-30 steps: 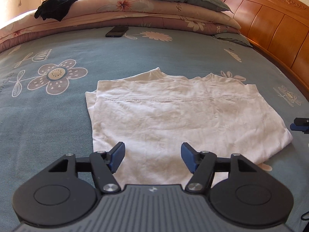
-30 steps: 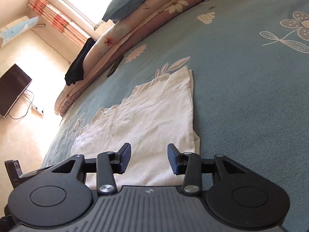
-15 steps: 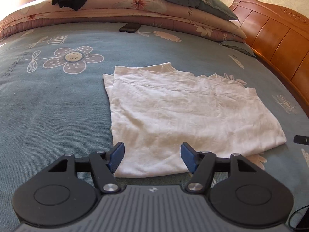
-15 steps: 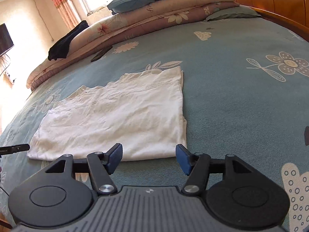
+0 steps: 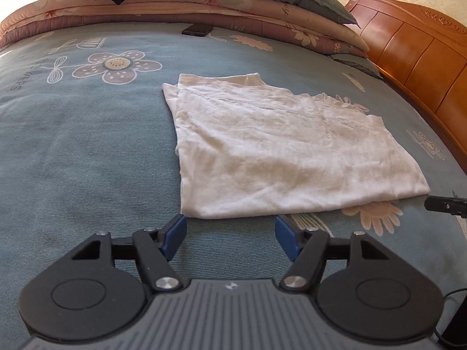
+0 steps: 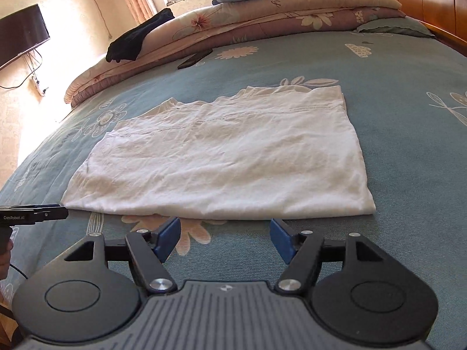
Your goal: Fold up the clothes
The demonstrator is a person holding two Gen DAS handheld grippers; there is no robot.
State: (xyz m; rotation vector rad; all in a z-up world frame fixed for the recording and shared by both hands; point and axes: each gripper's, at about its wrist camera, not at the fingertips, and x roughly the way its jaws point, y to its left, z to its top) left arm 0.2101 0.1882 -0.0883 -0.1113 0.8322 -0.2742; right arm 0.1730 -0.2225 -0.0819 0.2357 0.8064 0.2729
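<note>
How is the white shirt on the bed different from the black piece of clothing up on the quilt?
The white shirt is folded into a flat rectangle; the black garment is a loose, unfolded heap. The shirt lies on the blue bedspread in the middle of the bed; the black garment hangs over the edge of the rolled quilt at the far side. Both are cloth, and neither tool is touching them.

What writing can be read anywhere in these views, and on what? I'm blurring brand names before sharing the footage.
"GenRobot.AI": white lettering on the black body of the left tongs, at the right wrist view's left edge.
"FLOWERS": printed on the blue bedspread beside the big flower; its far end is faint, so only partly legible.
Nothing else readable.
</note>
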